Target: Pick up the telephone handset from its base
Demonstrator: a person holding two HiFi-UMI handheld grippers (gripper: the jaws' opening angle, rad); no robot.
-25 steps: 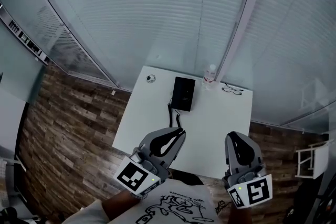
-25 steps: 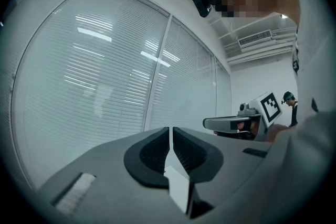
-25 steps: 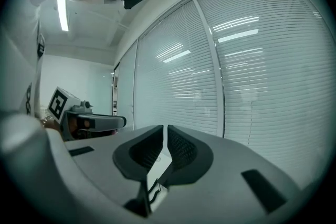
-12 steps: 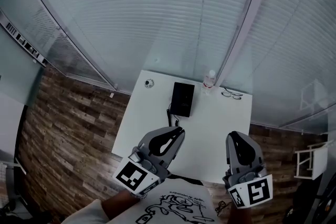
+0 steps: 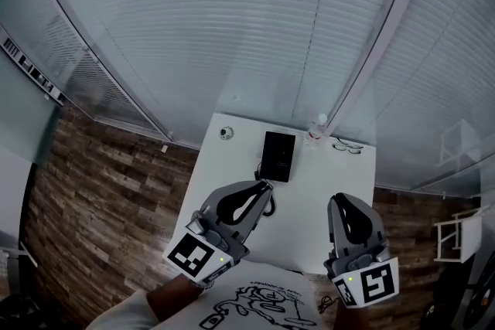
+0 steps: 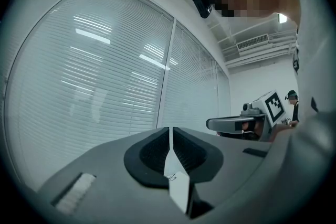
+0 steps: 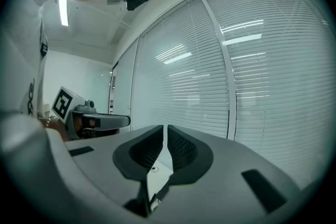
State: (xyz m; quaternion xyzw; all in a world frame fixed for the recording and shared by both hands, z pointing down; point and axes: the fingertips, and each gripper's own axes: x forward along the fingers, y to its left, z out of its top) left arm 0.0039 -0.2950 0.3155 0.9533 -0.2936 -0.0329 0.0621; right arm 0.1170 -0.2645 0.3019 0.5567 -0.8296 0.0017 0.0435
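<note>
The left gripper (image 5: 265,186) and right gripper (image 5: 341,199) both have their jaws pressed together on nothing and hover level over the near edge of a white table (image 5: 340,174). The black telephone (image 5: 278,156) lies just ahead of the left gripper's tips. Slatted blinds (image 5: 232,27) stand beyond it, with a wood-pattern floor (image 5: 108,189) to the left.

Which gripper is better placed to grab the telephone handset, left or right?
Left, probably. The left gripper points at the telephone, tip by its cord; the right gripper is farther off to the side. Both have jaws shut and must open first.
</note>
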